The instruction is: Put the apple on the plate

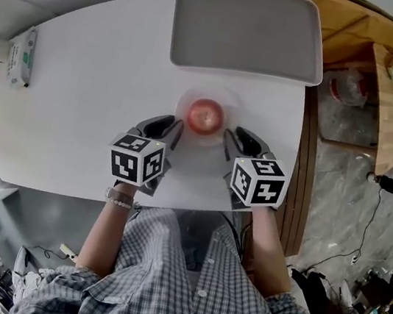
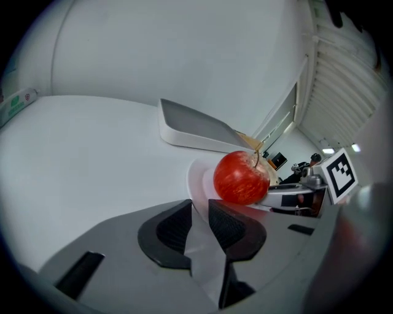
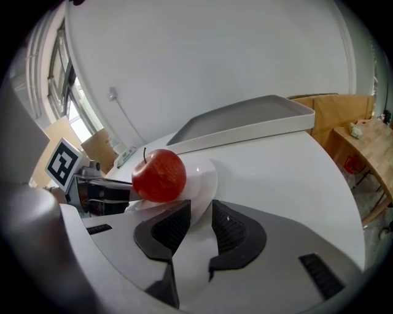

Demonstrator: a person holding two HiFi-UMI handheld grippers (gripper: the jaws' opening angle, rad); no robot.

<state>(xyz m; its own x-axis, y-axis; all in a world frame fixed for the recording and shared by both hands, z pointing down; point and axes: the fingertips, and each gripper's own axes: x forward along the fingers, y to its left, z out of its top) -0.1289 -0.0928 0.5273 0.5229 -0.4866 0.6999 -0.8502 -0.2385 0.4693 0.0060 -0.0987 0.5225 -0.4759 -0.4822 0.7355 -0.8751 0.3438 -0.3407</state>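
Currently, head view: apple (image 1: pixel 205 116) rests on plate (image 1: pixel 187 102), left gripper (image 1: pixel 175 129) at 8 o'clock, right gripper (image 1: pixel 231 139) at 4. Left gripper view, right gripper view: jaws pinch the plate rim. Placement looks complete; next, unclamp without tipping.

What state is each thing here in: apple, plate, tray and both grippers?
apple: upright on the plate, not gripped.
plate: flat on the table, bearing the apple.
tray: empty, on the table.
left gripper: fingers closed to a slit, holding nothing.
right gripper: likewise.
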